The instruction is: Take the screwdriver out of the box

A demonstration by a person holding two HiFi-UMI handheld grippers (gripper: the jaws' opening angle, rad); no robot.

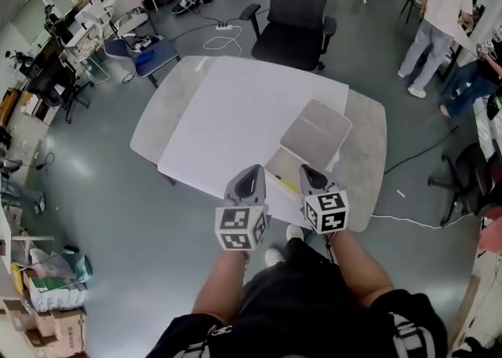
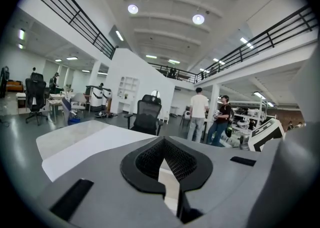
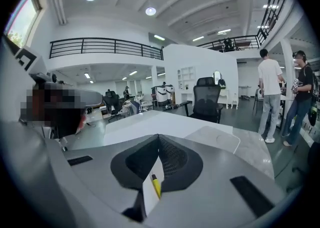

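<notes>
A: What is the left claw (image 1: 251, 181) doing?
B: It is hanging over the near edge of the desk (image 1: 227, 113). Its two jaws are pressing together at the tips and holding nothing.
A: Where is the screwdriver (image 1: 287, 185) hiding?
B: It is lying in the open box (image 1: 282, 164), between the two claws and a bit closer to the right claw (image 1: 311, 179). Its yellow part is peeking through the thin slit under that claw's tips.
A: Is the right claw grabbing it?
B: No. Its jaws are sitting together too, with nothing in them. It is just hovering over the box.
A: So which step are we looking at?
B: I think the claws are getting ready to reach in. The pulling out is not starting yet. Next, the right claw is going to need to spread its jaws, dip down into the box and squeeze the screwdriver.
A: Is anything getting in the way?
B: The box walls are standing close around the screwdriver, so room is looking tight. The left claw is hanging just beside the box too. The lid (image 1: 318, 135) is lying open past the right claw, out of the way. Far beyond the claws a black chair (image 1: 296, 15) is waiting, and far off to the right people (image 1: 438, 19) are standing.
</notes>
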